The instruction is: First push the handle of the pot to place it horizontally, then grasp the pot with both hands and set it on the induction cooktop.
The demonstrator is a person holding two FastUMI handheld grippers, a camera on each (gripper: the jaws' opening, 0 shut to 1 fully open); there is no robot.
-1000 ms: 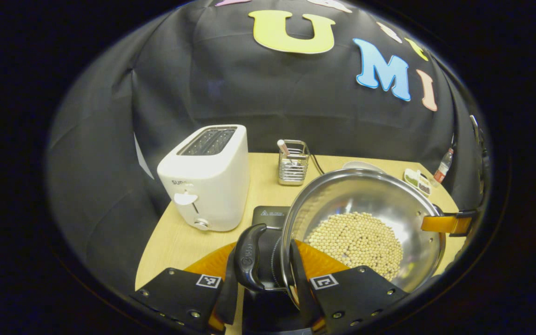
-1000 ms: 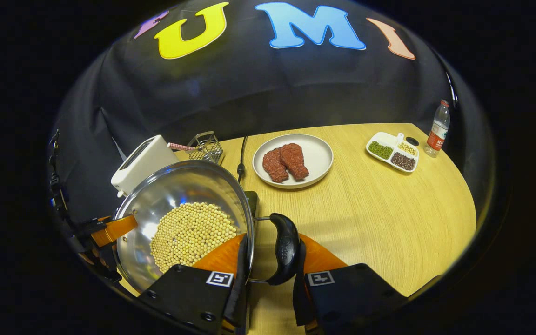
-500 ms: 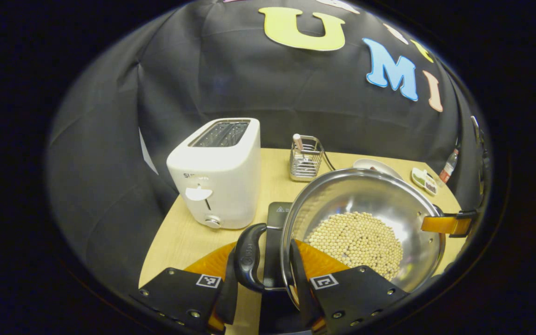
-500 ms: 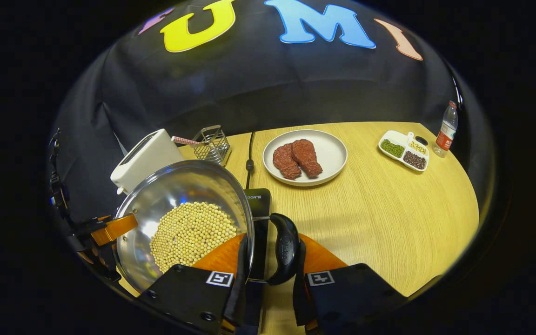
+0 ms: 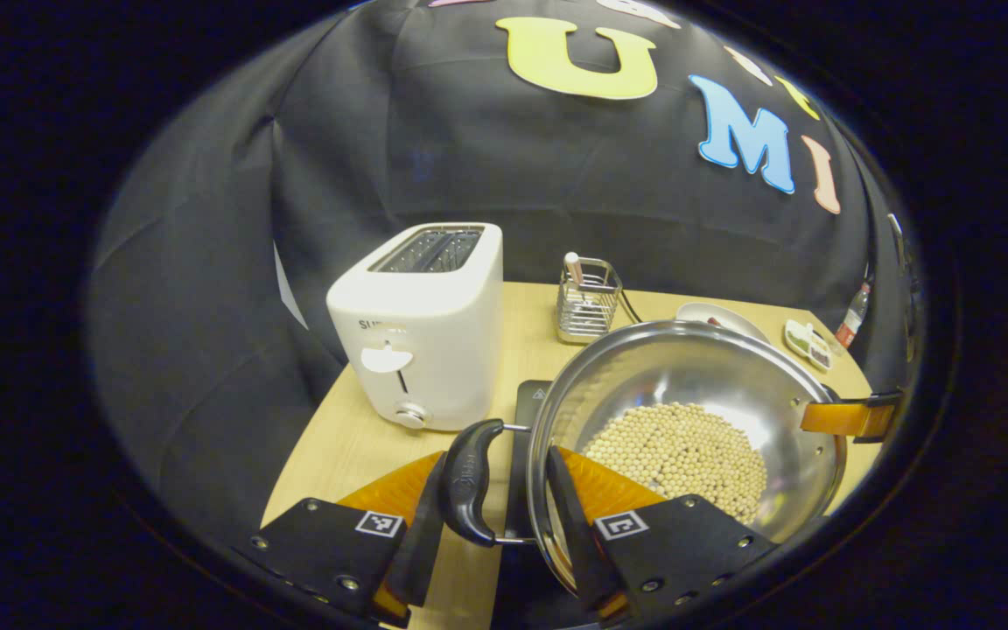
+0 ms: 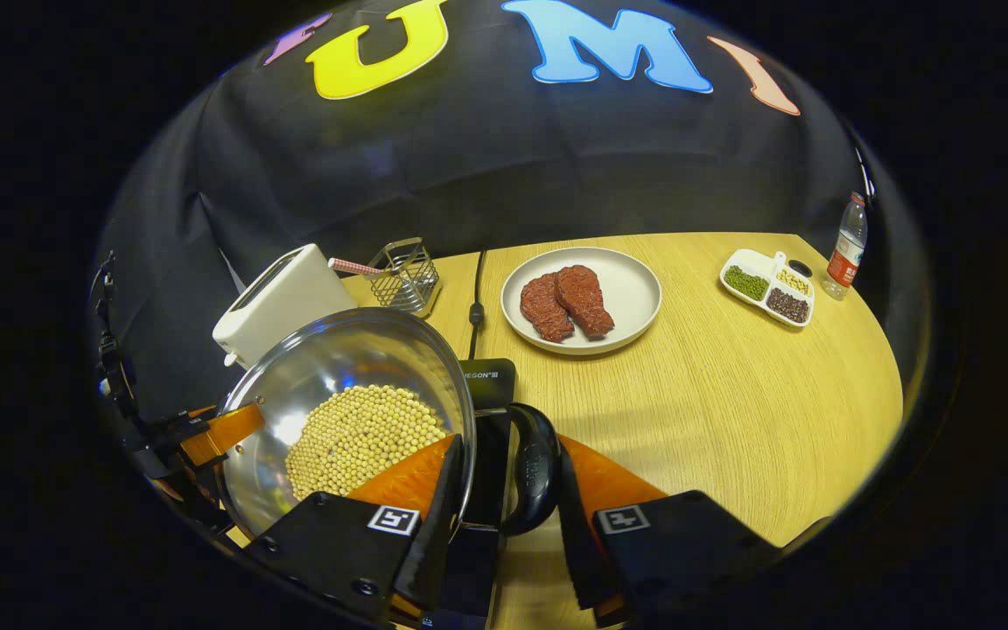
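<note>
1. Pot (image 5: pixel 688 411): steel, round, holding pale beans (image 5: pixel 679 455); carried between both grippers over the near edge of the counter (image 6: pixel 714 411). In the right gripper view the pot (image 6: pixel 338 394) sits at 9 o'clock of that gripper.

2. Left gripper (image 5: pixel 491 516): jaws narrow, 1 finger outside the black side handle (image 5: pixel 467 481), the other inside the pot wall. Whether both press on the handle, I cannot tell.

3. Right gripper (image 6: pixel 504 516): jaws narrow, straddling the pot rim and the opposite black handle (image 6: pixel 535 468); firm contact on both sides cannot be told. Seen from the left gripper view, this gripper (image 5: pixel 850 418) meets the rim at 3 o'clock.

4. Induction cooktop (image 6: pixel 488 385): black, flat, partly under the pot; its corner (image 5: pixel 528 404) shows at 12 o'clock of the left handle.

5. Toaster (image 5: pixel 421 328): white, upright, at 10 o'clock of the pot.

6. Wire caddy (image 5: pixel 587 302): at the counter's far edge.

7. Plate (image 6: pixel 581 299) with 2 red meat pieces (image 6: pixel 567 302): shown whole in the right gripper view; the left gripper view gives its rim (image 5: pixel 723 317) behind the pot.

8. Divided dish (image 6: pixel 768 287) and bottle (image 6: pixel 845 247): at 2 o'clock, right gripper view.
</note>
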